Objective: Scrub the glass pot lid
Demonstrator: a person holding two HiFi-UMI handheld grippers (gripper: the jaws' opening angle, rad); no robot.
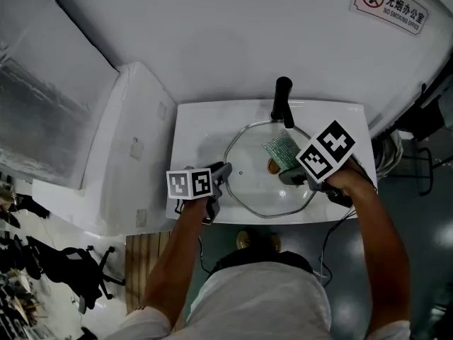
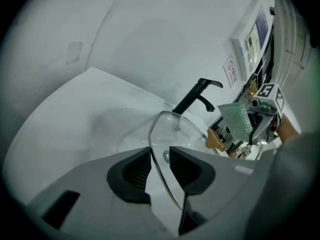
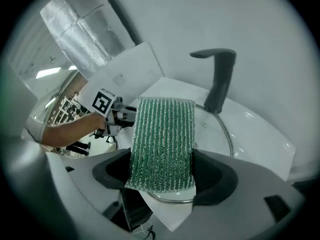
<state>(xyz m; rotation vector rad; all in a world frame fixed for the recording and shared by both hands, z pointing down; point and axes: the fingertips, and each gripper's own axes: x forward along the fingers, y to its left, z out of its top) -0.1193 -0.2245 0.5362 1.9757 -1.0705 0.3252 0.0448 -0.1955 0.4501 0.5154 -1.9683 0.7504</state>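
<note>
Item one: glass pot lid [image 1: 256,191]. It is round, clear and slightly domed with a thin metal rim, and sits over the basin of the sink [image 1: 190,129], covering most of the bowl.

Item two: left tongs [image 2: 160,166], grey with ribbed black pads. I see the lid's left rim running between the pads, and they are closed on it.

Item three: right tongs [image 3: 162,173], of the same build. They are clamped on a scouring pad [image 3: 162,134], a green rectangle with a coarse, glittery weave in lengthwise ribs. In the head view it stands above the lid's far right part, close to the tap. I cannot tell whether it touches the glass.

Item four: the sink, a white, glossy, rectangular block with a rounded bowl.

Item five: tap [image 1: 282,99], matt black, an upright cylinder with a flat spout, at the back edge of the sink.

Item six: wall sign [image 1: 391,4], a white plate with a red no-smoking symbol, on the plain white wall.
</note>
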